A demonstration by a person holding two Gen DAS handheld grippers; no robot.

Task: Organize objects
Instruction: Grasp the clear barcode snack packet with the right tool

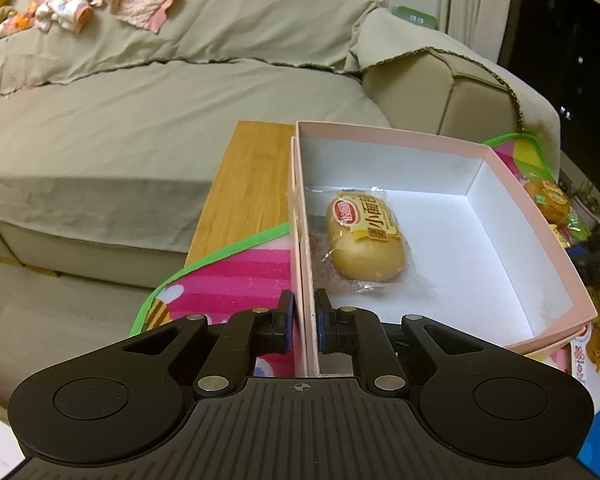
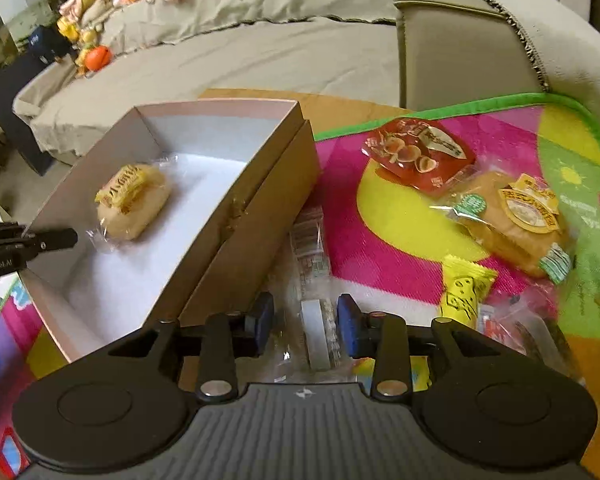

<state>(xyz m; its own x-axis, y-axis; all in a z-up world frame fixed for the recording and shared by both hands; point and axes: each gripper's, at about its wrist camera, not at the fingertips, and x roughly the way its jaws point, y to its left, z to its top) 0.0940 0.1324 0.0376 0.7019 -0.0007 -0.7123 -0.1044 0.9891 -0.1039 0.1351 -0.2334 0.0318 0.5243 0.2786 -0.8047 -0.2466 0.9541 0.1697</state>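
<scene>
1. One wrapped bread roll [image 1: 365, 240] lies inside my pink box [image 1: 540, 216], on its white floor
2. My left gripper [image 1: 305, 320] is clamped on the box's near wall
3. My right gripper [image 2: 305, 326] stands partly open around a clear-wrapped snack [image 2: 314, 280] on the mat [image 2: 380, 216]; pads not pressing

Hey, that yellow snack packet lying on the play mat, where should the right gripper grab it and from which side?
Grip the yellow snack packet across its narrow middle, coming from above. It lies flat and long on the play mat, so the right gripper should span its short width; the crimped ends would probably slip.
</scene>
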